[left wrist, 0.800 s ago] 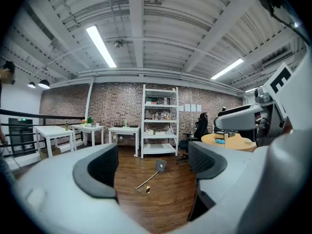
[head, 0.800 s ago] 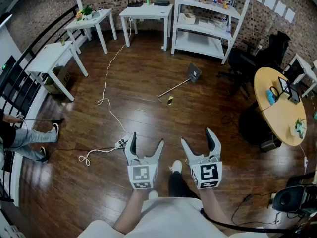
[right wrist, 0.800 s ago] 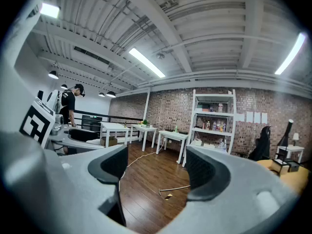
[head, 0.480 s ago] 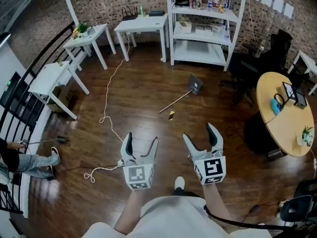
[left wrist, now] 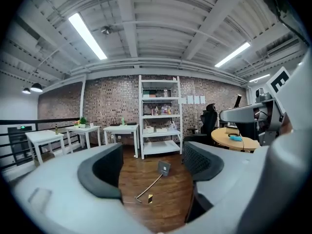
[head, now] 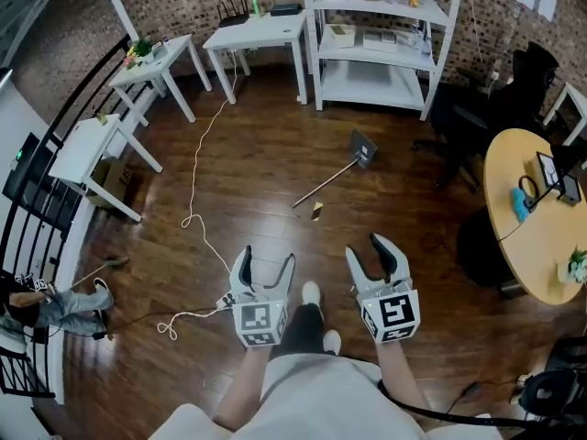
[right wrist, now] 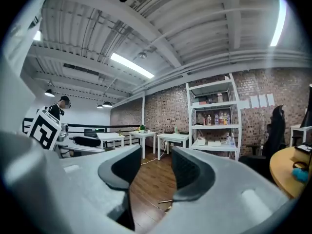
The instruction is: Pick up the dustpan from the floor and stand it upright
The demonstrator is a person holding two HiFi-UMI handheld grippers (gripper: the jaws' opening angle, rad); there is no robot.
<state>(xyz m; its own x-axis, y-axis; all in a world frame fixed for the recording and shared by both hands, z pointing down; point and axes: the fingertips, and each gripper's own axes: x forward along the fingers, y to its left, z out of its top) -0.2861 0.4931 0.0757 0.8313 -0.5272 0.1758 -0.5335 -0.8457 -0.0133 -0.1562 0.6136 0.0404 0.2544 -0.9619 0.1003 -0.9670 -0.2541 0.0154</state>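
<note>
The dustpan (head: 361,146) lies flat on the wooden floor ahead of me, a grey pan with a long thin handle (head: 321,181) slanting toward me. A small yellow scrap (head: 315,212) rests by the handle's end. My left gripper (head: 266,266) and right gripper (head: 369,253) hang side by side at waist height, well short of the dustpan, both open and empty. In the left gripper view the dustpan (left wrist: 164,167) shows between the jaws of that gripper (left wrist: 153,169). The right gripper (right wrist: 155,172) view catches only the handle's tip (right wrist: 165,201).
A white shelf unit (head: 376,39) and white tables (head: 257,30) line the brick back wall. A white cable (head: 195,191) trails to a power strip (head: 225,298) left of my grippers. A round wooden table (head: 537,218) and black chair (head: 477,108) stand at right. A seated person's legs (head: 55,305) show at left.
I have stepped forward a little, so the floor has shifted in view. The right gripper's jaws stand closer together than before. The dustpan has not moved.
</note>
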